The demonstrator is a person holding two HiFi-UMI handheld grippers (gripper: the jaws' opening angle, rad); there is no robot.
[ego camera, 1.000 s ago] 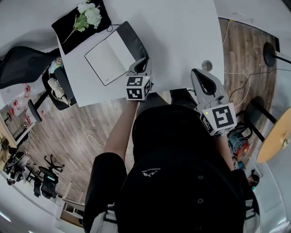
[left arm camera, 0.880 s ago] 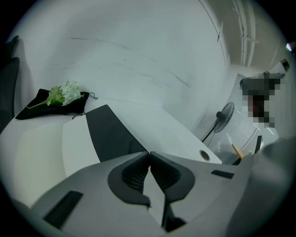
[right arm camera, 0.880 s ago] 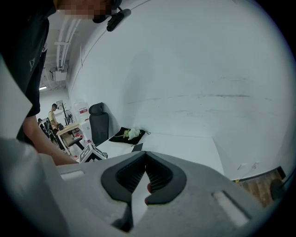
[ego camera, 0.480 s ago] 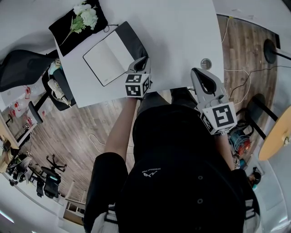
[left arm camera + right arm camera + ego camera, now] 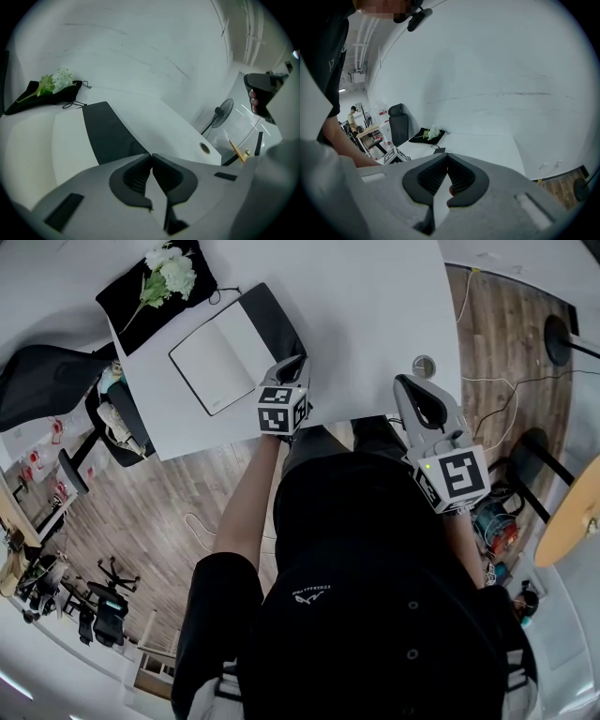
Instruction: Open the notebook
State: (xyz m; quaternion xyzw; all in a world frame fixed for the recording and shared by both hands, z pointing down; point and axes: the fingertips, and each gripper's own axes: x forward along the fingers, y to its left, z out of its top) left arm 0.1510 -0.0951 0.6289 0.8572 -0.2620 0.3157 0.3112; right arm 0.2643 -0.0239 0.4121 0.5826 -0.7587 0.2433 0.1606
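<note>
Counter (image 5: 375, 306): big and white, with a wood floor (image 5: 497, 343) around it.
Notebook (image 5: 234, 345): lies flat on the counter with its cover already turned back, near the left front edge. One side is a white page (image 5: 211, 367) and the other side is dark (image 5: 110, 136).
Flowers (image 5: 167, 266): white, with green stems. They lie on a black cloth (image 5: 131, 298) at the far left corner, just behind the notebook.
Left gripper (image 5: 298, 363): its jaws are pressed together and there is nothing between them. The tips are just beside the near corner of the notebook's dark side. I cannot tell if they touch it.
Right gripper (image 5: 405, 386): its jaws are pressed together too, with nothing between them. It hangs over the front edge of the counter, well apart from the notebook.
Round hole (image 5: 424, 365): in the counter, close to the right gripper's tips.
Chair (image 5: 47, 381): a black office chair stands on the floor at the left of the counter.
</note>
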